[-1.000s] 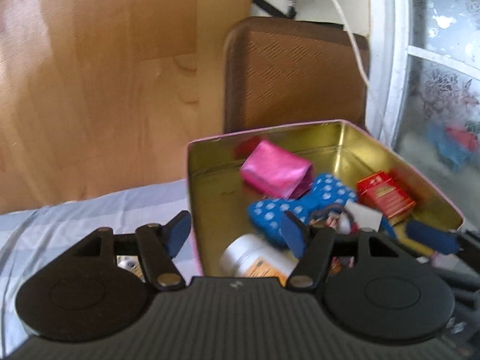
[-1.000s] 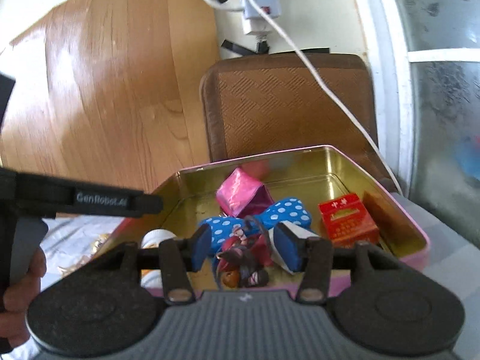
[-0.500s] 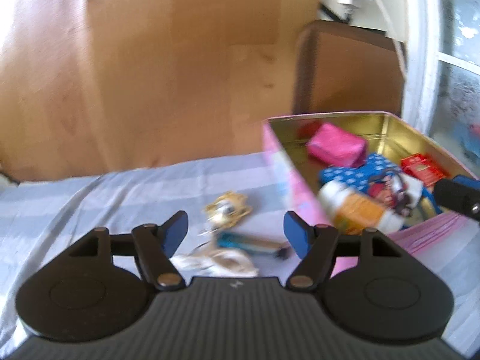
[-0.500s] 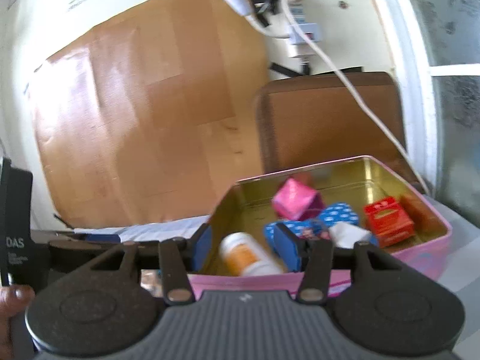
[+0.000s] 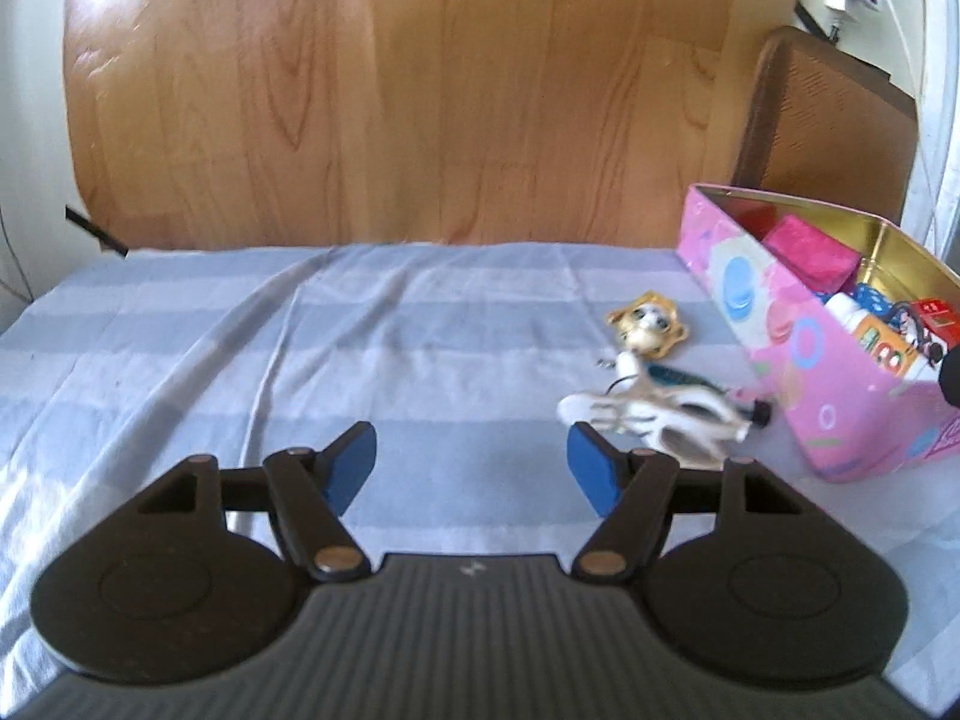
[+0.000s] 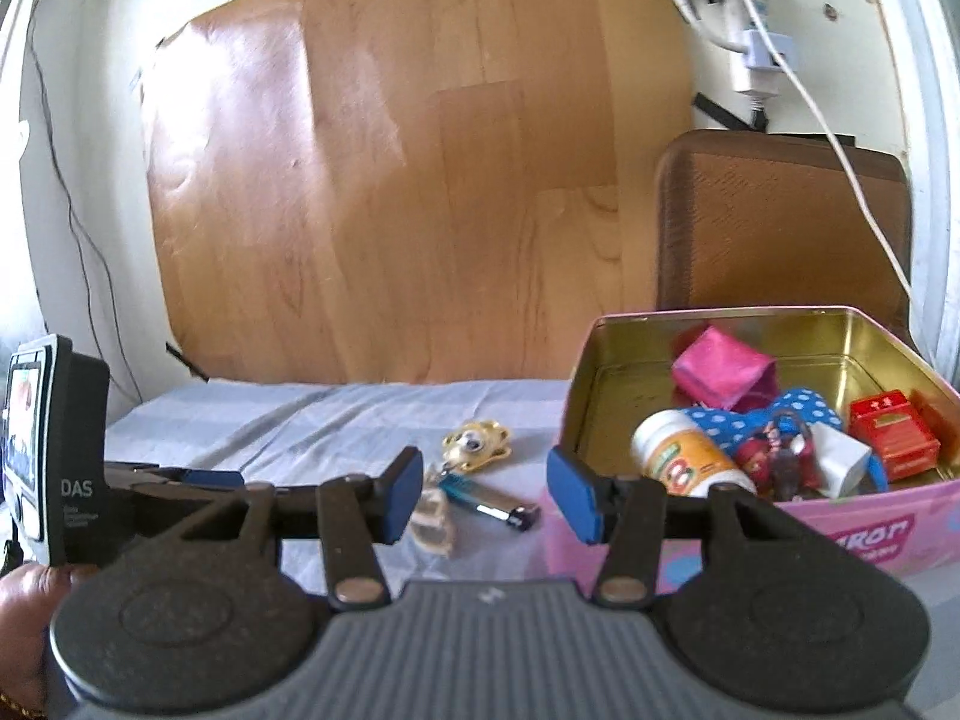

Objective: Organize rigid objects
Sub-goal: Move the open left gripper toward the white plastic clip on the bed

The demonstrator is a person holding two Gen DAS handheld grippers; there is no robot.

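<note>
- Three loose pieces left on the striped grey-blue cloth (image 5: 300, 360), just beside the near wall of the open pink tin box with gold lining (image 6: 828, 534): a small yellow animal-face charm (image 5: 647, 324), a slim teal lighter with a black end (image 6: 480, 501), and a white skeletal claw-shaped plastic piece (image 5: 654, 420).
- Charm: likely light and hard, flattish; best taken across its width, edge to edge. A small ring or chain at its lower end, too fine to pinch reliably.
- Lighter: stiff, smooth, probably slippery; best pinched across the narrow body near the middle, at right angles to its length.
- White piece: thin prongs, probably brittle; safer held at the thicker body than at the tips. Touching or overlapping the lighter, cannot tell which.
- Tin already holding a magenta folded pouch (image 6: 720, 375), a white bottle with an orange label (image 6: 690, 450), a blue dotted item, a red carton (image 6: 894, 432).
- Left gripper (image 5: 471, 471): blue pads apart, nothing between, over bare cloth, left of the pieces.
- Right gripper (image 6: 486, 492): pads apart, holding nothing, lighter seen beyond the gap.
</note>
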